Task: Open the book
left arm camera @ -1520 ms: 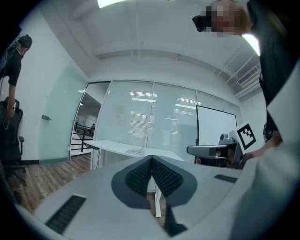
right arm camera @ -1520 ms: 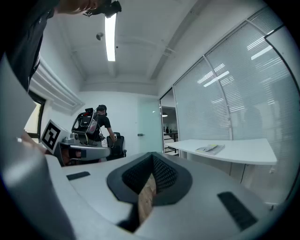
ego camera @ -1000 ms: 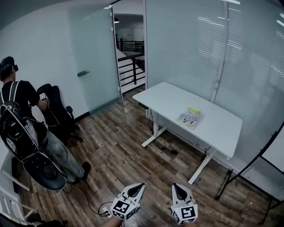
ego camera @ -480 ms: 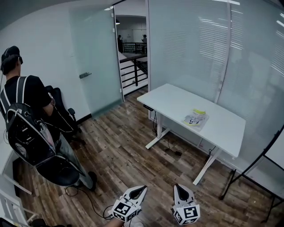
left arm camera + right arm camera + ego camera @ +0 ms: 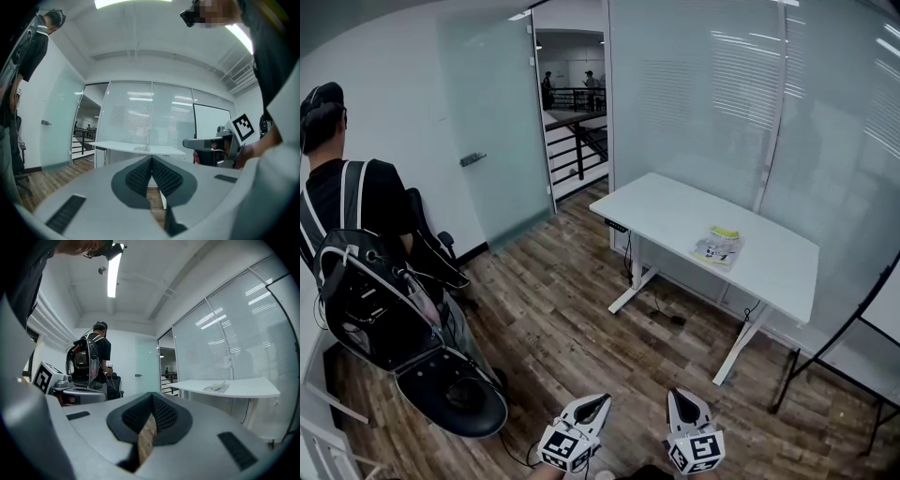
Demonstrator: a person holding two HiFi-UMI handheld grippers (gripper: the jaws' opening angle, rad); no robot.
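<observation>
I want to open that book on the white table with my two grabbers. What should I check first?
1. Empty left gripper: ok, jaws together, nothing between them.
2. Empty right gripper: ok, jaws together, nothing between them.
3. The thin white-and-yellow book lies flat on the white rectangular table: ok, and it looks closed.
4. Close enough to the book: not ok. Both grippers are over the brown wooden floor, away from the table.
5. Free way to the table: ok. The person with the black backpack stands off to the left.
6. Which side the book opens from: cannot tell, too small.
</observation>
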